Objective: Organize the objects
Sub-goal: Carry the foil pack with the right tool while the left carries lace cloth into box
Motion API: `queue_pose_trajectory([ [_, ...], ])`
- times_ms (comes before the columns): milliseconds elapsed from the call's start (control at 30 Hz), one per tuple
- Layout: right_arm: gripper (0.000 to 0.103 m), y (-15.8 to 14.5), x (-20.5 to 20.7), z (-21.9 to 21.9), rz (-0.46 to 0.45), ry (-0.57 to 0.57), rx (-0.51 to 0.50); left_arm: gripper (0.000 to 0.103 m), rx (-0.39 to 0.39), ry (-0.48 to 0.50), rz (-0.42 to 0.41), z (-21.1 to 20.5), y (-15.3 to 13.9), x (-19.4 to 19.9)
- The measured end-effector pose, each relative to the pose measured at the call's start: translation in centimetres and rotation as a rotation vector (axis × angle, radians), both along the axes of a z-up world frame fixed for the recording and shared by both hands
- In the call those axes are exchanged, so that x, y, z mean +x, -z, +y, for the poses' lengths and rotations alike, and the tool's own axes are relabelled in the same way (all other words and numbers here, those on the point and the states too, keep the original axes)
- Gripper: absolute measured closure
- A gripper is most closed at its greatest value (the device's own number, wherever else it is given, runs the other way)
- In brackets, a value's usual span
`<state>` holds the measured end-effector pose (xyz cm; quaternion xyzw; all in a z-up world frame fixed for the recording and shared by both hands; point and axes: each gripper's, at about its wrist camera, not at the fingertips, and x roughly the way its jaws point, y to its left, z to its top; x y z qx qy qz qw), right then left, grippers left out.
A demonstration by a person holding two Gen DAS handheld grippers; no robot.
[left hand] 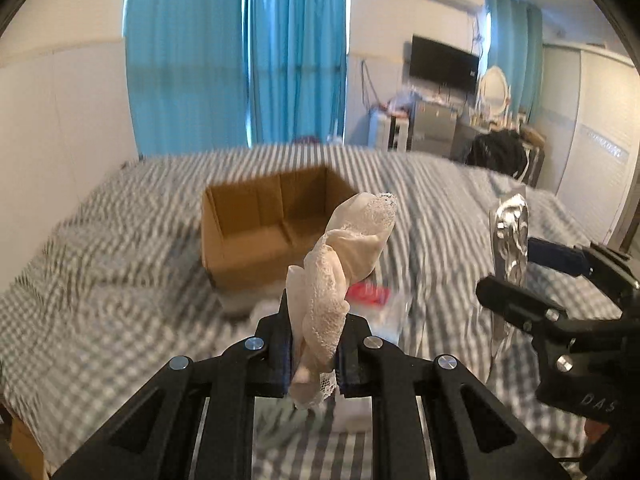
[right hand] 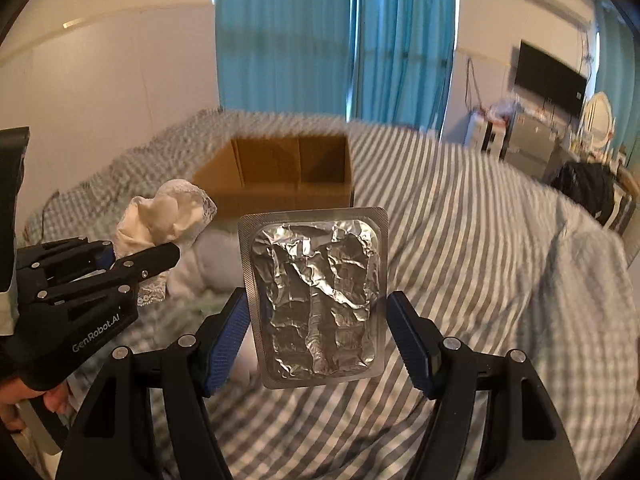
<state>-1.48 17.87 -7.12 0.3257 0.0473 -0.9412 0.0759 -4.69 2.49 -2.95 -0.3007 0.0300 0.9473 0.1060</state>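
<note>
Both claws hold items: left claw [left hand: 314, 344] lace cloth [left hand: 348, 256], right claw [right hand: 318, 336] seemingly foil pack [right hand: 316, 296].

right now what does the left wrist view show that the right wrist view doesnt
Only the left wrist view shows a clear plastic bag with a red label lying on the bed behind the cloth, and the blister pack edge-on.

Only the right wrist view shows the pack's crumpled foil face, standing between the spread pads of the right gripper, plus the holder's hand.

Both show the open cardboard box on the striped bedding, the lace-trimmed cream cloth clamped in the left gripper, blue curtains and the wall TV.
</note>
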Motion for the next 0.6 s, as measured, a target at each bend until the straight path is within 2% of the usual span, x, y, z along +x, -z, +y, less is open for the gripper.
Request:
queue_pose_trajectory([
  [133, 0.034, -4.6, -1.2, -0.4, 0.087, -0.034, 0.001, 0.087, 0.002, -0.013, 0.044, -0.9, -2.7, -2.0],
  [333, 0.034, -9.6, -5.0, -1.6, 0.167, -0.090, -0.002, 0.087, 0.022, -0.034, 0.092, -2.7, -6.0, -6.4],
  [467, 0.034, -11.3, -8.3, -2.3, 0.189, -0.128, -0.014, 0.087, 0.038, -0.054, 0.108, -3.9, -7.4, -10.0],
  [600, 0.034, -11.4, -12.7, -2.6, 0.153, -0.129, -0.026, 0.087, 0.013, -0.072, 0.118, -4.3, -7.7, -13.7],
])
